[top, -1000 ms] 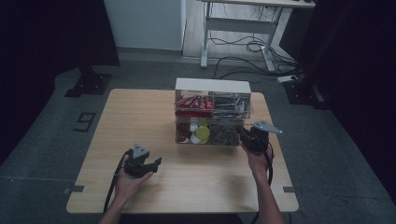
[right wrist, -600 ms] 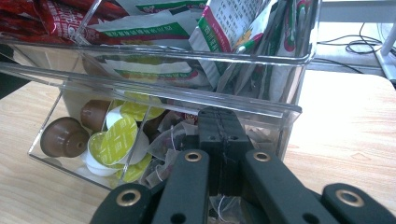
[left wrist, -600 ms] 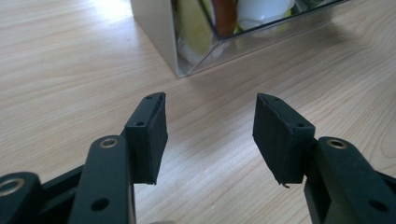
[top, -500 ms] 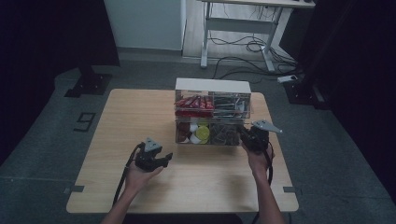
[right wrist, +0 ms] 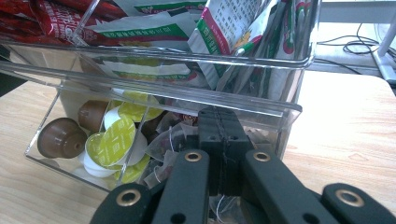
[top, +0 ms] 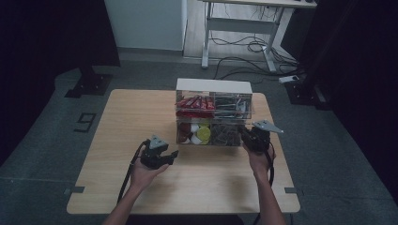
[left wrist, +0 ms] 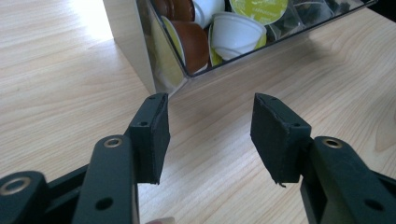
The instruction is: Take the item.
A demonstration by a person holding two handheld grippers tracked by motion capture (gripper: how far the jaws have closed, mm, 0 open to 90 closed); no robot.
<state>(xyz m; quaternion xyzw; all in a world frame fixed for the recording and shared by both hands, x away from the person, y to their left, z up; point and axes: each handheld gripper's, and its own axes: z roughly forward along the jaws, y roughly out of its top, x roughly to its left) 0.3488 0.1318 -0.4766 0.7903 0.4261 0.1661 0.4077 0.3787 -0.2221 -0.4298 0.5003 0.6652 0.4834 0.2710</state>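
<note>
A clear two-tier organizer stands at the table's far middle. Its upper tier holds red sachets and tea packets; below lie coffee capsules and tea bags. My left gripper hovers in front of the organizer's lower left corner. Its jaws have just been closing, and they stand apart with nothing between the pads. My right gripper is at the lower right compartment, its pads pressed together against the clear front wall.
Brown and green-lidded capsules fill the lower left bin. The wooden table has bare room left of and in front of the organizer. A desk frame and cables are on the floor behind.
My left hand has moved right and a little up, toward the organizer's front. The right hand has stayed where it was.
</note>
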